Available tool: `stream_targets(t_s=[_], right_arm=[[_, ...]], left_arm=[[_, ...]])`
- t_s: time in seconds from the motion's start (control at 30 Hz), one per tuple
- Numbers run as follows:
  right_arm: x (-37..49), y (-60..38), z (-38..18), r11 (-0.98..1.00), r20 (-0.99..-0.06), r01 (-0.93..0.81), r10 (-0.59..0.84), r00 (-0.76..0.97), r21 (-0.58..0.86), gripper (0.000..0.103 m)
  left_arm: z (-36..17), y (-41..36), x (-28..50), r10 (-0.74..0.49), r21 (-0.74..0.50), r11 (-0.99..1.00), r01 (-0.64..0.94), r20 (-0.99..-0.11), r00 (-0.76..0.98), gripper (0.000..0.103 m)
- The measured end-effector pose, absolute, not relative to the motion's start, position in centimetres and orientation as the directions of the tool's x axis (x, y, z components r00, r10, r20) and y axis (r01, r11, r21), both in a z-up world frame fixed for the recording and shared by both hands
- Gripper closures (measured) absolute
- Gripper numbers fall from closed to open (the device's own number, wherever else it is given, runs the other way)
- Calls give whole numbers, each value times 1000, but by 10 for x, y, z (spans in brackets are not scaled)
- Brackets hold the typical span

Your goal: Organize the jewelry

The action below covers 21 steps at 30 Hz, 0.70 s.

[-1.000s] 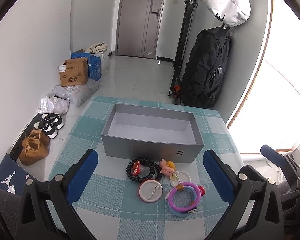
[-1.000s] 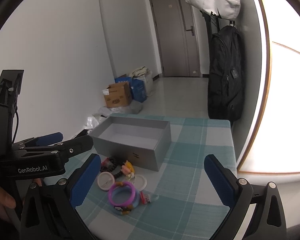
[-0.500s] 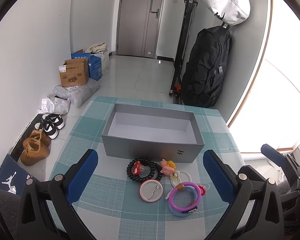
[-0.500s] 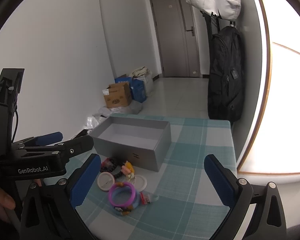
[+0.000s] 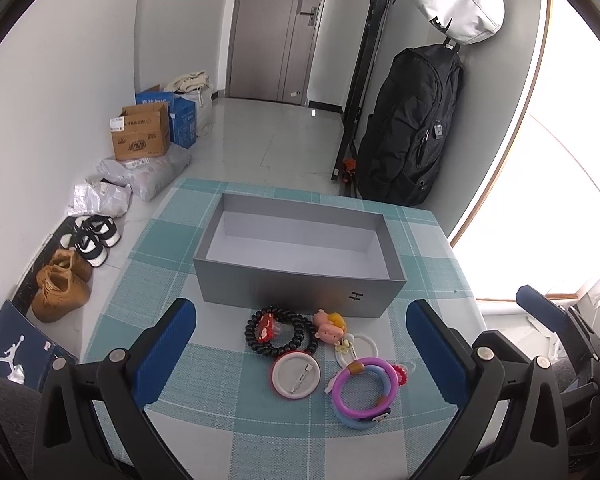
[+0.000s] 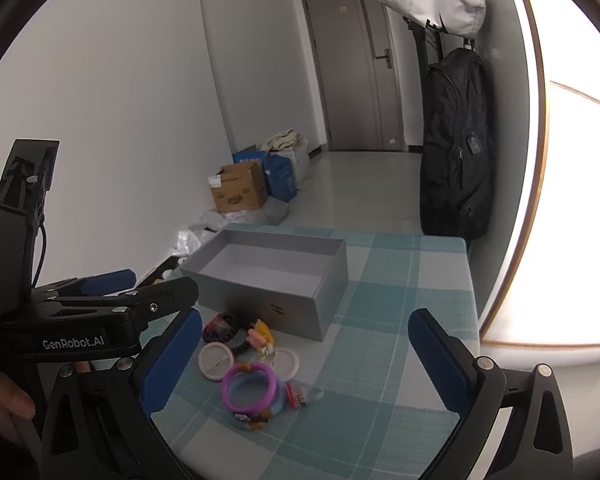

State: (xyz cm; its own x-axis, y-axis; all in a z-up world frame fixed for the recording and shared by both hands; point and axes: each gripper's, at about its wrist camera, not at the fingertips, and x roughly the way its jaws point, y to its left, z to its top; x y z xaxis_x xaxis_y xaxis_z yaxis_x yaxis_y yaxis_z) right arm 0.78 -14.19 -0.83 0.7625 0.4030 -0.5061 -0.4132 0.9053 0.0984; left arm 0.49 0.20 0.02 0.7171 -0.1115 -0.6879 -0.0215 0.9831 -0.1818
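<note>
Jewelry pile incl. purple bangle just ahead of left gripper, between spread, empty jaws; grey box beyond. Right gripper likewise released, pile left of centre.

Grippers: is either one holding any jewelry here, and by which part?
Nothing is held. The left gripper and right gripper are both open above the table, clear of the jewelry pile.
</note>
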Motion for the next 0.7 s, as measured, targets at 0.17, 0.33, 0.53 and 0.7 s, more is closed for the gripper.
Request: stream_targets(t_s=[0.17,0.33,0.53,0.7], right_arm=[[11,-141,-10,905,-515,-413,401,758,97,0],[20,-139,-15,907,-553,-408,396,733,109,0],[32,-137,-20,912,-587,-391,387,711,127,0],[44,-134,-25,911,-611,-381,393,687,157,0]], left_arm=[[-10,11,12,-141,-219,975,-34,-729,670,1],[-26,26,21,-205,-274,961,-31,-783,587,1],[-49,33,31,-275,-323,946,-15,-827,491,9],[-61,37,40,-333,-386,922,-27,-828,452,14]])
